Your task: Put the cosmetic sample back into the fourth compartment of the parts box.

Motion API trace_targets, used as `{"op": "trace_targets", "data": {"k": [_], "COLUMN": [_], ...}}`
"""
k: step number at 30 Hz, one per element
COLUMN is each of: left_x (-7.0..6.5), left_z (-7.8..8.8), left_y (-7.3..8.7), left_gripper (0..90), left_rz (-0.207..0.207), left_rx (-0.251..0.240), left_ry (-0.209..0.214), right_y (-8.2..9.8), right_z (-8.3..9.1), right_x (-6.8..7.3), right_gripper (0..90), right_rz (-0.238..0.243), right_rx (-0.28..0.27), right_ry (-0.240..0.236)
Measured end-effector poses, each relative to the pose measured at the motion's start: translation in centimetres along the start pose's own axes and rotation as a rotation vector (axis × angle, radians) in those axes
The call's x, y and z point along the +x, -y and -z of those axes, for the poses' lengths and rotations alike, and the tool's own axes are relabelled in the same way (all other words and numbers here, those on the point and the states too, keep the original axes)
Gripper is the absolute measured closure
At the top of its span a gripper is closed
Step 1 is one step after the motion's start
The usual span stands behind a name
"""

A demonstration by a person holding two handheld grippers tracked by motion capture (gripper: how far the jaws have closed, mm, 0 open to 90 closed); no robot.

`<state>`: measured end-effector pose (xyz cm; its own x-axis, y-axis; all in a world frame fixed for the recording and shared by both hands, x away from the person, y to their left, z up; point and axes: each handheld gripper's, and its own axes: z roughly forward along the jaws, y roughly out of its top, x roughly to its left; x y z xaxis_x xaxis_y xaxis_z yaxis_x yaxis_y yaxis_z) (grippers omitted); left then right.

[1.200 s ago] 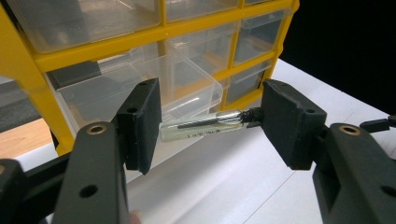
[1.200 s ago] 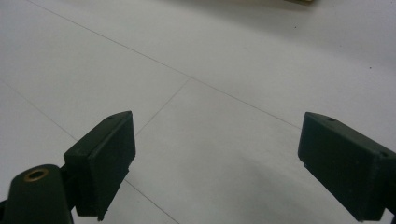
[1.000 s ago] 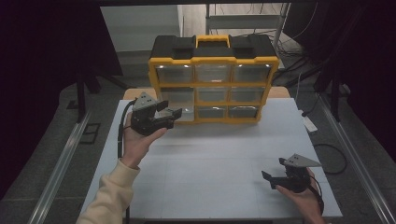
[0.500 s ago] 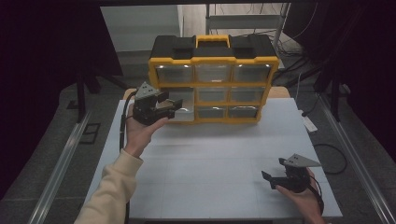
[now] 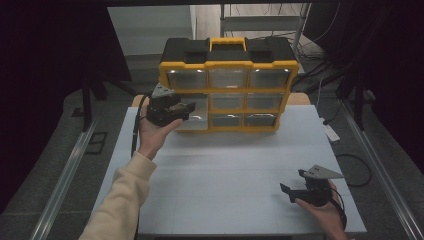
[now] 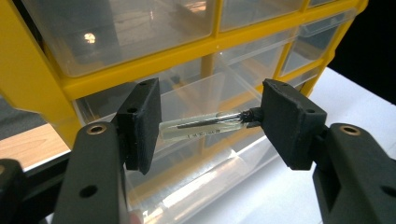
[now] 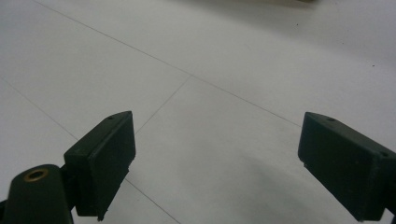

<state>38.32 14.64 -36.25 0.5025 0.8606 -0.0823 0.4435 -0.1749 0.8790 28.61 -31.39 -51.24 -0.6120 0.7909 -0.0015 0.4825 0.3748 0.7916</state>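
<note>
White tabletop [image 5: 230, 175] under me; my left gripper [image 6: 209, 122] clamps a small clear vial [image 6: 203, 127] endwise between its pads, right at the yellow drawer cabinet's [image 5: 228, 80] open drawer (dark cap, thin dark rod inside); right gripper [image 7: 217, 163] rests agape

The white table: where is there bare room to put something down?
Most of the white table is bare: the broad stretch between the yellow drawer cabinet at the back and the right tongs near the front edge. It is crowded at the cabinet's lower left, where the left tongs hold a clear vial before an open drawer.
</note>
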Motion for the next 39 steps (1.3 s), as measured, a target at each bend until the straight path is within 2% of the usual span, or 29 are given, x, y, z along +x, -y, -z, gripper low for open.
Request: {"op": "trace_targets", "data": {"k": [10, 32, 34, 37, 39], "left_x": [0.2, 0.1, 0.1, 0.0, 0.0], "left_z": [-1.4, -2.0, -2.0, -1.8, -1.4], "left_y": [-0.4, -0.2, -0.2, -0.3, -0.3], "left_gripper": [40.0, 39.2, 35.7, 22.9, 18.7], "left_rz": [0.0, -0.02, -0.018, -0.013, -0.003], "left_rx": [0.032, 0.076, 0.072, 0.067, 0.051], "left_ry": [-0.025, -0.023, -0.022, -0.02, -0.002], "right_y": [0.0, 0.1, 0.1, 0.1, 0.1], "right_z": [0.0, 0.0, 0.0, 0.0, 0.0], "right_x": [0.0, -0.1, -0.1, -0.1, -0.1], "right_gripper": [11.9, 12.0, 12.0, 11.9, 12.0], "right_rz": [0.001, -0.001, -0.001, -0.001, -0.001], "right_rx": [0.002, 0.004, 0.005, 0.005, 0.005], "right_ry": [0.0, 0.001, 0.001, 0.002, 0.002]}}
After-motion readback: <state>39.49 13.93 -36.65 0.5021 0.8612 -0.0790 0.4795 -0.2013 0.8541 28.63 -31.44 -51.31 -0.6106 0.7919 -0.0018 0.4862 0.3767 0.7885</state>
